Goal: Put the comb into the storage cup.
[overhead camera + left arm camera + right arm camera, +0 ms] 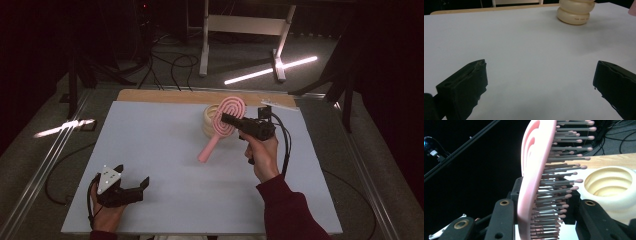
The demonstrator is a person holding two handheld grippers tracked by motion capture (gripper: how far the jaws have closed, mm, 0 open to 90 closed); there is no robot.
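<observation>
The right gripper (225, 118), clamped on a pink hairbrush (222, 126) above the cream holder (210, 121), could knock it over; the left gripper (131, 186) idles open on the desk (165, 150).

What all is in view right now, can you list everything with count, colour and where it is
hairbrush: one, pink, held up over the far middle of the table, handle sloping down toward the person
ribbed holder: one, cream, open-topped, far middle of the table, just behind the hairbrush
table: one, pale grey top with a wooden far edge
white frame: one, on the floor beyond the table
cables: several, black, on the floor beyond the table
right hand-held gripper: one, black, shut on the hairbrush head
left hand-held gripper: one, black, open, near left corner
</observation>
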